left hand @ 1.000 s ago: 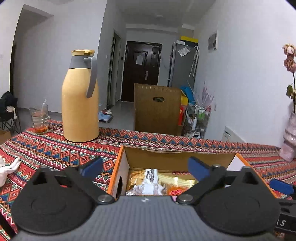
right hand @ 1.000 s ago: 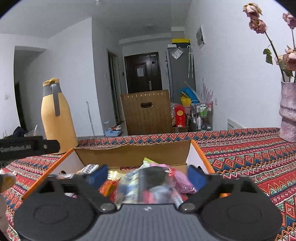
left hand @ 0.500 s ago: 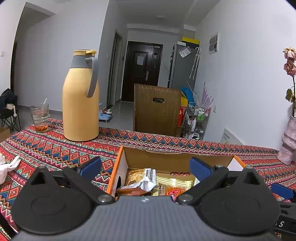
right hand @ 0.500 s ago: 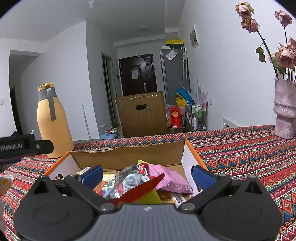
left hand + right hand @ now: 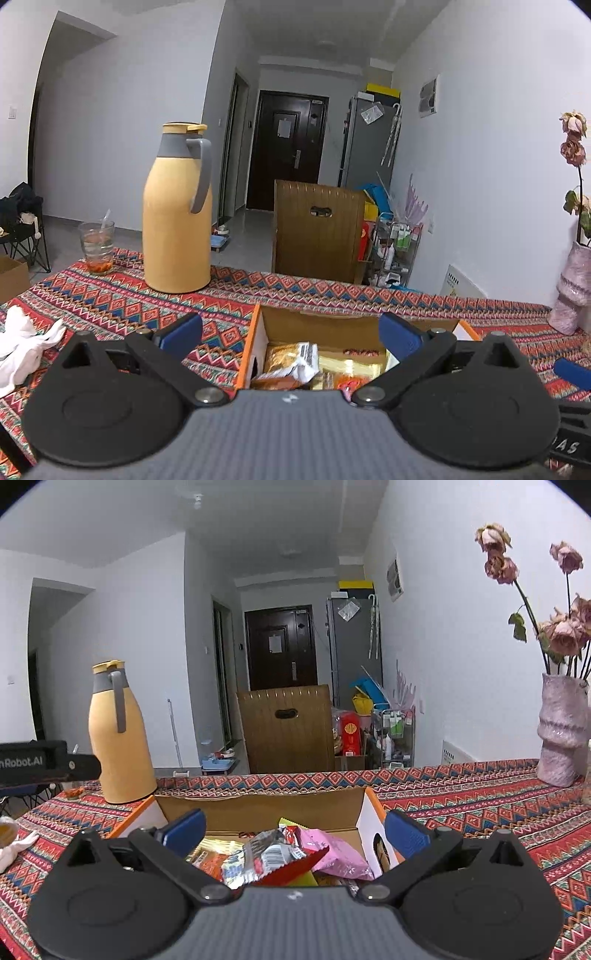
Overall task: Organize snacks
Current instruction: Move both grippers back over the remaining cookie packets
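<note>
An open cardboard box with orange edges sits on the table near both cameras, holding the snacks: a red-and-silver crinkled packet lies on top beside a pink packet, and the left wrist view shows a gold-and-white packet at the box's left end. The right gripper hangs just before the box, its blue-padded fingers spread wide with nothing between them. The left gripper is likewise wide and empty. The table wears a red patterned woven cloth. On it stand a tall yellow thermos jug with a grey handle, a clear drinking glass to its left, and a pale pink vase of dried roses at the right. Beyond the table are a brown slatted chair back, a grey fridge, a dark door and white walls.
</note>
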Demonstrator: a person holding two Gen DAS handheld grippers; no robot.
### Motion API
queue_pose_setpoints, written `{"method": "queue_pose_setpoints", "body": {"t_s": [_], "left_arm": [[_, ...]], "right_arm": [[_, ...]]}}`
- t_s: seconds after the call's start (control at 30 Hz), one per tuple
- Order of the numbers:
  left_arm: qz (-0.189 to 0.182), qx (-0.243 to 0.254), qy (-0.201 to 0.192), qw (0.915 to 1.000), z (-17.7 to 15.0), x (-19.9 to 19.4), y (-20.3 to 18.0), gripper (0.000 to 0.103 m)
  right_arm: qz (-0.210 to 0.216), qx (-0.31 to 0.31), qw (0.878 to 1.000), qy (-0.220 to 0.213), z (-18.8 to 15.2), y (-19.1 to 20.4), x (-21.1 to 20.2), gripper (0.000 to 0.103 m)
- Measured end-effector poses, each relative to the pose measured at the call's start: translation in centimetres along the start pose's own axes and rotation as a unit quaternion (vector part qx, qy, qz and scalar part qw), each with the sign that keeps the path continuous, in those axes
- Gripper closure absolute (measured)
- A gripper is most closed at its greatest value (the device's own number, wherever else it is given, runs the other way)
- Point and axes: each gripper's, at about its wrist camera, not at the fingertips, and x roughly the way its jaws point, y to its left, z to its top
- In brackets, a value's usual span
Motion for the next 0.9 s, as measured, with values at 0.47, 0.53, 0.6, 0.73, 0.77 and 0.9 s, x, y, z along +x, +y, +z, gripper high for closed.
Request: {"method": "queue_pose_setpoints", "body": {"t_s": [0.47,0.53,0.6,0.73,0.77,0.9], "left_arm": [[0.007,0.015,0.038,0.9992,-3.5,-3.8,3.7,0.000],[0.009,0.017,0.047,0.9987,-4.3,-4.3,4.3,0.000],[0.010,0.021,0.054,0.9983,-5.1,-4.6,5.0,0.000],[0.013,0.031,0.071,0.9969,-6.9,-4.9,6.1,0.000],[0.012,0.032,0.074,0.9967,-7.3,-5.0,6.3,0.000],[0.009,0.027,0.080,0.9964,-8.3,-4.9,7.0,0.000]], "right_arm": [[-0.006,0.006,1.000,0.029,-2.8,-0.1,-5.2,0.000],[-0.005,0.007,0.999,0.037,-3.4,-0.1,-5.7,0.000],[-0.005,0.007,0.999,0.042,-4.0,0.0,-6.2,0.000],[-0.010,0.007,0.998,0.059,-5.5,0.1,-6.9,0.000],[-0.011,0.007,0.998,0.064,-5.7,0.1,-7.0,0.000],[-0.010,0.009,0.997,0.082,-7.1,0.3,-7.3,0.000]]}}
